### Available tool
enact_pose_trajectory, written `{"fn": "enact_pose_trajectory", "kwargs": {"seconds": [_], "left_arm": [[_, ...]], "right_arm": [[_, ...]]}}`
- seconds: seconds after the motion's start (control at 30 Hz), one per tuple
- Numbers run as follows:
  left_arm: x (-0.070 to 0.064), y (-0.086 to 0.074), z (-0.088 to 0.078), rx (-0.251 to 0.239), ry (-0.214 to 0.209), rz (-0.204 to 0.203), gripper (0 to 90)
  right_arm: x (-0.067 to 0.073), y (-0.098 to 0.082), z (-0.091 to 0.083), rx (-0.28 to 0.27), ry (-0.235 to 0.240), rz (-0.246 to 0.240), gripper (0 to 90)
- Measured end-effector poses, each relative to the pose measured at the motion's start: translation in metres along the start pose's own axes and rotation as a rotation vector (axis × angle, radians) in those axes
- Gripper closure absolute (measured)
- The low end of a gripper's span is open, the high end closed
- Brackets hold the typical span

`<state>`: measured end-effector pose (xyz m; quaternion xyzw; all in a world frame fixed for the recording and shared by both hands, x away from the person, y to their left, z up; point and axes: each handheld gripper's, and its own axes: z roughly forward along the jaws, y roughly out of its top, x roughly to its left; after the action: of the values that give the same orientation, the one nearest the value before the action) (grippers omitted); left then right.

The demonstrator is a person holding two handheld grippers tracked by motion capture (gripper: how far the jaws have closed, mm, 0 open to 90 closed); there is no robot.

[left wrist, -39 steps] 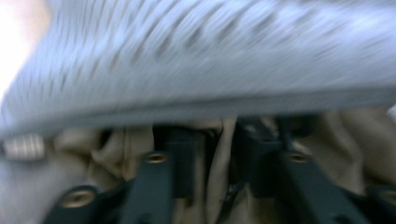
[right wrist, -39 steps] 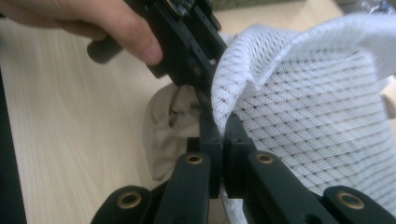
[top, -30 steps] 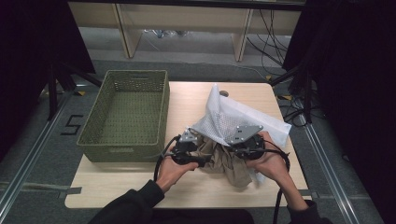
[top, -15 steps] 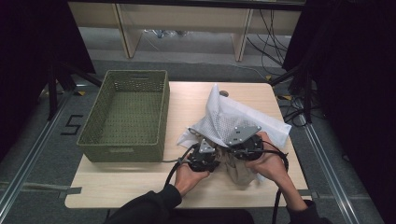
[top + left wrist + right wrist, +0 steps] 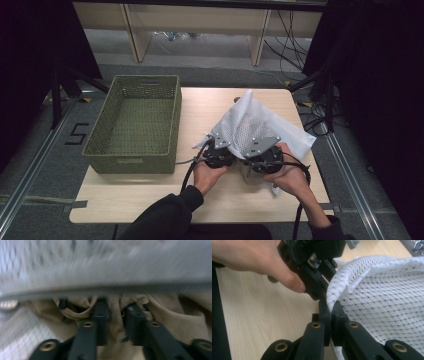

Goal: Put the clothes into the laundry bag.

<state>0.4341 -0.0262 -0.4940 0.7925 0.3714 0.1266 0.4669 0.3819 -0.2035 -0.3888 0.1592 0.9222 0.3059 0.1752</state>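
- One pale wooden counter [image 5: 150, 200] under me, with grey floor around it, a black "5" marked on the floor at the left, dark curtains on both sides, and wooden frame legs with loose cables beyond the far edge.
- On the counter's left half sits a green basket [image 5: 134, 125], perforated walls, nothing visible inside it.
- Right of the basket, well apart from it, lies a white mesh bag [image 5: 255, 125], crumpled and peaked upward near the far right of the counter.
- Both my hands work at the bag's near edge, side by side, almost touching.
- My left gripper [image 5: 116, 315] has its jaws slightly apart, with beige cloth [image 5: 175, 317] bunched between and around them; the view is blurred and I cannot tell whether they actually pinch it. A dark zipper line and white mesh run across just above.
- My right gripper [image 5: 331, 315] has its jaws together on the rolled rim of the white mesh bag [image 5: 382, 297]; the mesh drapes off to the right of the jaws.
- In the right gripper view my left hand [image 5: 259, 262] and its black gripper body sit just beyond the pinched rim, crowding that corner.
- Cables trail from both grippers back toward me over the near edge.
- Bare counter lies near the front edge and between basket and bag; the bag's far right corner reaches close to the counter's right edge.
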Motion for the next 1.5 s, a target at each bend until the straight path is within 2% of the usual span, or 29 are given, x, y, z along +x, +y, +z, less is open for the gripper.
{"fn": "enact_pose_trajectory", "kwargs": {"seconds": [0.17, 0.27, 0.3, 0.37, 0.4, 0.47, 0.5, 0.53, 0.57, 0.6, 0.63, 0.67, 0.73, 0.77, 0.87, 0.9, 0.93, 0.97, 1.0, 1.07, 1.13, 1.17, 1.2, 1.23, 1.27, 1.3, 1.33, 1.4, 1.5], "left_arm": [[0.003, -0.008, -0.021, 0.056, 0.005, 0.011, 39.2], [0.002, -0.014, -0.03, 0.09, 0.002, 0.031, 31.0], [0.001, -0.016, -0.029, 0.1, 0.002, 0.038, 31.2], [0.002, -0.019, -0.024, 0.115, -0.012, 0.048, 44.4], [0.002, -0.02, -0.02, 0.103, -0.031, 0.039, 44.4], [0.002, -0.018, -0.012, 0.089, -0.075, 0.026, 61.6], [0.001, -0.016, -0.007, 0.086, -0.067, 0.029, 70.1], [0.003, -0.014, -0.006, 0.114, -0.072, 0.079, 77.8], [0.002, -0.012, -0.004, 0.108, -0.064, 0.084, 80.8], [0.0, -0.009, -0.002, 0.087, -0.065, 0.059, 83.4], [0.0, -0.005, -0.003, 0.072, -0.073, 0.077, 85.0], [-0.003, -0.002, -0.002, 0.026, -0.065, 0.047, 85.6], [-0.004, 0.009, -0.003, -0.007, -0.079, 0.043, 85.8], [-0.005, 0.01, -0.002, -0.03, -0.088, 0.014, 85.7], [-0.001, 0.003, 0.001, 0.006, -0.084, 0.038, 83.1], [0.0, -0.003, 0.0, 0.007, -0.084, 0.008, 80.9], [0.004, -0.007, -0.003, 0.025, -0.089, 0.011, 77.5], [0.004, -0.011, -0.005, 0.019, -0.102, -0.015, 74.7], [0.007, -0.014, -0.01, 0.043, -0.112, 0.005, 70.5], [0.009, -0.017, -0.024, 0.039, -0.108, 0.009, 63.3], [0.012, -0.015, -0.04, 0.022, -0.09, -0.011, 58.2], [0.017, -0.011, -0.057, 0.017, -0.056, 0.044, 55.7], [0.017, -0.011, -0.057, 0.017, -0.056, 0.044, 54.5], [0.018, -0.01, -0.065, 0.018, -0.038, 0.078, 54.5], [0.023, -0.01, -0.077, 0.033, 0.029, 0.118, 52.4], [0.023, -0.01, -0.077, 0.033, 0.029, 0.118, 51.3], [0.026, -0.011, -0.08, 0.039, 0.056, 0.119, 51.3], [0.03, -0.013, -0.082, 0.053, 0.079, 0.084, 48.7], [0.028, -0.018, -0.075, 0.118, 0.108, 0.096, 45.7]], "right_arm": [[0.0, -0.003, 0.004, 0.012, 0.007, 0.006, 89.7], [0.001, -0.003, 0.006, 0.016, 0.006, 0.007, 89.7], [0.001, -0.003, 0.007, 0.016, 0.003, -0.001, 89.7], [0.002, -0.001, 0.007, 0.019, 0.006, 0.0, 89.7], [0.002, -0.001, 0.007, 0.019, 0.006, 0.0, 89.7], [0.003, -0.001, 0.006, 0.016, 0.005, -0.008, 89.7], [0.003, -0.001, 0.006, 0.016, 0.005, -0.005, 89.7], [0.002, -0.001, 0.006, 0.015, 0.004, -0.008, 89.7], [0.003, -0.001, 0.005, 0.014, 0.003, -0.004, 89.7], [0.003, -0.001, 0.005, 0.014, 0.007, -0.004, 89.7], [0.003, -0.002, 0.005, 0.014, 0.008, -0.004, 89.7], [0.003, -0.002, 0.005, 0.014, 0.008, -0.007, 89.7], [0.004, -0.004, 0.006, 0.023, 0.012, 0.009, 89.7], [0.004, -0.006, 0.008, 0.028, 0.014, 0.004, 89.7], [0.003, -0.015, 0.015, 0.045, 0.031, 0.01, 89.7], [0.003, -0.018, 0.018, 0.056, 0.032, 0.02, 89.7], [0.003, -0.021, 0.02, 0.066, 0.041, 0.026, 89.7], [0.003, -0.024, 0.022, 0.069, 0.037, 0.025, 89.7], [0.004, -0.027, 0.024, 0.078, 0.039, 0.046, 89.7], [0.003, -0.031, 0.028, 0.086, 0.04, 0.034, 89.7], [0.004, -0.035, 0.033, 0.105, 0.048, 0.046, 89.7], [0.005, -0.036, 0.035, 0.116, 0.052, 0.048, 89.7], [0.005, -0.036, 0.035, 0.116, 0.052, 0.048, 89.7], [0.008, -0.037, 0.036, 0.12, 0.058, 0.007, 89.7], [0.011, -0.038, 0.034, 0.124, 0.074, 0.001, 89.7], [0.012, -0.038, 0.031, 0.133, 0.083, 0.012, 89.8], [0.012, -0.038, 0.031, 0.133, 0.083, 0.012, 89.8], [0.014, -0.042, 0.027, 0.139, 0.084, 0.012, 89.7], [0.017, -0.048, 0.015, 0.151, 0.117, -0.007, 89.7]]}}
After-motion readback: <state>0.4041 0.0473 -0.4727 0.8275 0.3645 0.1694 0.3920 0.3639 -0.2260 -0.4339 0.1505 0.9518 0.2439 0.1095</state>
